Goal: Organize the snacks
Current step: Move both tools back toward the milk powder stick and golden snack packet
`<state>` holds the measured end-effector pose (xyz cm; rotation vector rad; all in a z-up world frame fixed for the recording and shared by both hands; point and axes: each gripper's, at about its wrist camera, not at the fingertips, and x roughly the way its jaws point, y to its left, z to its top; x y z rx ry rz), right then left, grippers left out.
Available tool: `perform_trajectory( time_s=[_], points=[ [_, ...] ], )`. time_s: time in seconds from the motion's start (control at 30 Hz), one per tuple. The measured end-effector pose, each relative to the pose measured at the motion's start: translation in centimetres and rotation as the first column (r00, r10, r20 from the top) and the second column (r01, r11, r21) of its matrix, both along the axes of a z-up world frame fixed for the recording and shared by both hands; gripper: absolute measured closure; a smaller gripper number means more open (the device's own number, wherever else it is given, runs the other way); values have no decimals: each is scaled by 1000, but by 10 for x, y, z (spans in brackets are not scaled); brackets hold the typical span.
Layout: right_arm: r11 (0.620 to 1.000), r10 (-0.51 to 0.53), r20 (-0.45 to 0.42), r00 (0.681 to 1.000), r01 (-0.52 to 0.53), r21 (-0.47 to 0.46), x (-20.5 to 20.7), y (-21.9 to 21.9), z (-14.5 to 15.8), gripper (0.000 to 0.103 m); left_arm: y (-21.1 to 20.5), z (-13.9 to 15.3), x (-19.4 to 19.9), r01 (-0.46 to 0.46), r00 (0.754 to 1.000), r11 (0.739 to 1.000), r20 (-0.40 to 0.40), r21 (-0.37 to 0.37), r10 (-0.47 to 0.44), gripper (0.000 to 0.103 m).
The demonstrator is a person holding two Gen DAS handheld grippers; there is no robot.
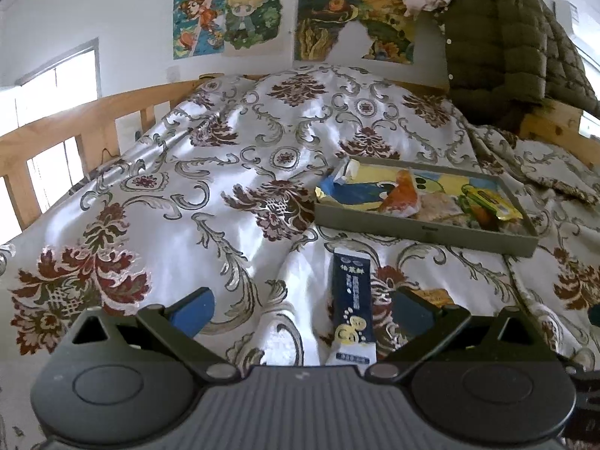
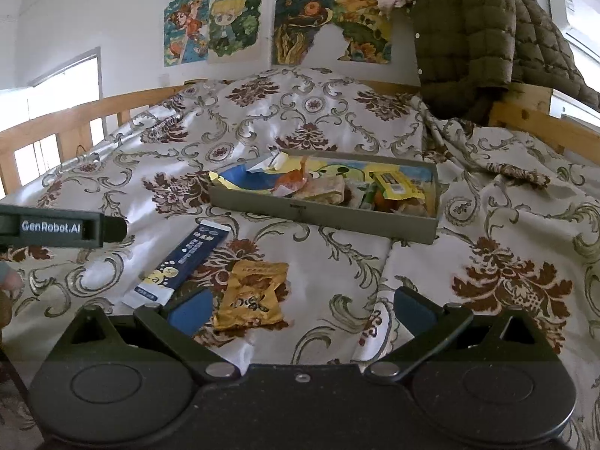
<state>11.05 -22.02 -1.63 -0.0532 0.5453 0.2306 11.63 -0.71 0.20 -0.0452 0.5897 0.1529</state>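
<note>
A grey tray (image 1: 423, 230) (image 2: 322, 214) on the patterned bedspread holds several snack packets. A long dark blue packet (image 1: 351, 305) (image 2: 180, 262) lies flat on the bedspread in front of the tray. A golden-orange packet (image 2: 251, 294) lies beside it; only its corner (image 1: 435, 296) shows in the left wrist view. My left gripper (image 1: 302, 309) is open and empty, with the blue packet between its fingers. My right gripper (image 2: 300, 309) is open and empty, with the golden packet by its left finger. The left gripper's body (image 2: 60, 227) shows at the left edge of the right wrist view.
The bedspread (image 1: 225, 172) is rumpled, with a fold beside the tray. A wooden bed rail (image 1: 75, 127) runs along the left. An olive padded jacket (image 1: 502, 48) hangs over the wooden frame at the back right. Posters (image 1: 228, 15) hang on the wall.
</note>
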Motion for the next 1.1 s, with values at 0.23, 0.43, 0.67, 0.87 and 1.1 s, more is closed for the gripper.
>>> perform_trajectory(
  time_s=[0.23,0.43,0.67,0.87,1.1],
  points=[
    [999,26,8,1000,-25,-43,22,2,-8,1,-4,-10,21,-2,1000,1000,-12,0,2,0],
    [995,54,25,998,-52,-88,42,9,-22,1,-7,-17,35,18,1000,1000,-25,9,-18,0],
    [995,50,-1,999,-50,-88,60,9,-34,1,-7,-20,51,66,997,998,-43,22,-65,0],
    [991,80,-21,997,-82,-105,58,15,-40,1,-6,-25,67,97,993,995,-67,-25,-99,0],
    [984,124,-48,991,-129,-125,60,29,-52,1,-18,-34,81,189,976,982,-112,13,-186,0]
  ],
)
